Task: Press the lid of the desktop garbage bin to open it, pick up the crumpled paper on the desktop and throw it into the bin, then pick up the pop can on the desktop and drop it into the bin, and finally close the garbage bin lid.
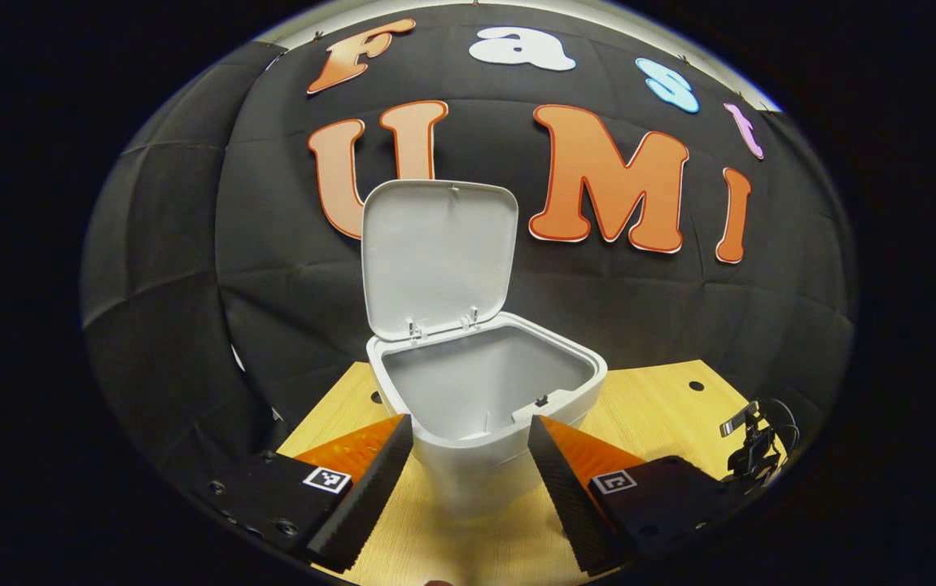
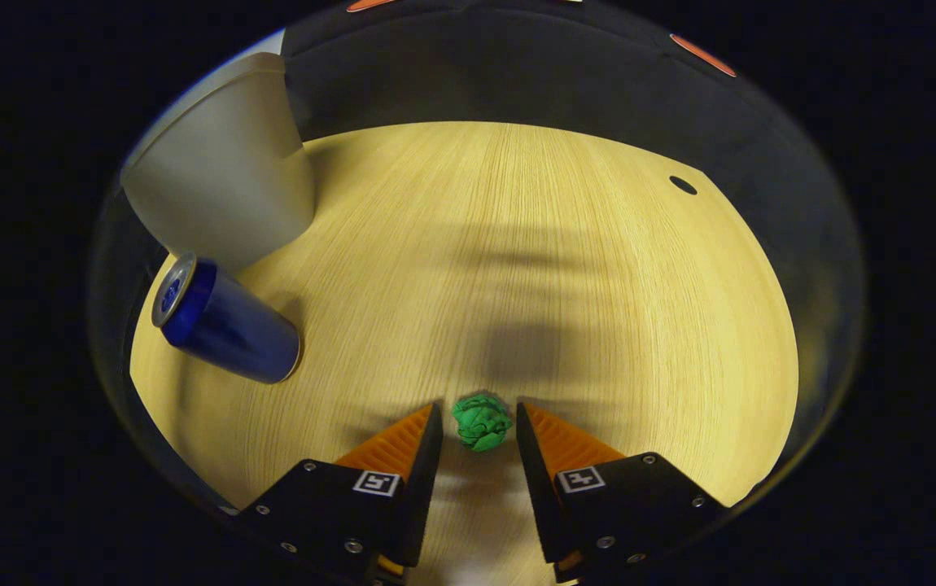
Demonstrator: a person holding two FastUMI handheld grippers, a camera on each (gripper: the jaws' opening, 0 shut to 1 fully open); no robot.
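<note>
- In the left gripper view the garbage bin (image 1: 484,391) stands on the wooden desktop (image 1: 663,407), just ahead of the camera and close to the centre of the view.
- Its lid (image 1: 438,256) is swung up on the rear hinges and stands nearly upright at the bin's 12 o'clock side, with the inner face turned to the camera; the inside of the bin looks bare as far as it can be seen.
- The left gripper (image 1: 468,464) is spread wide, one finger toward 7 o'clock and the other toward 5 o'clock, with the front wall of the bin between the tips; I cannot tell whether either tip touches the wall, and it grasps nothing.
- A small black clip-like fitting (image 1: 753,448) sits at the desktop edge toward 4 o'clock.
- In the right gripper view the right gripper (image 2: 478,423) points down at the desktop (image 2: 598,285), its fingers parted.
- The crumpled paper (image 2: 481,422), a green ball, lies on the wood between the two fingertips, with a small gap showing on each side, so nothing is clamped.
- The pop can (image 2: 224,321), blue with a silver top, is toward 9 o'clock from the paper and well apart from it.
- The bin's pale outer wall (image 2: 224,187) rises at 10 o'clock, just beyond the can.
</note>
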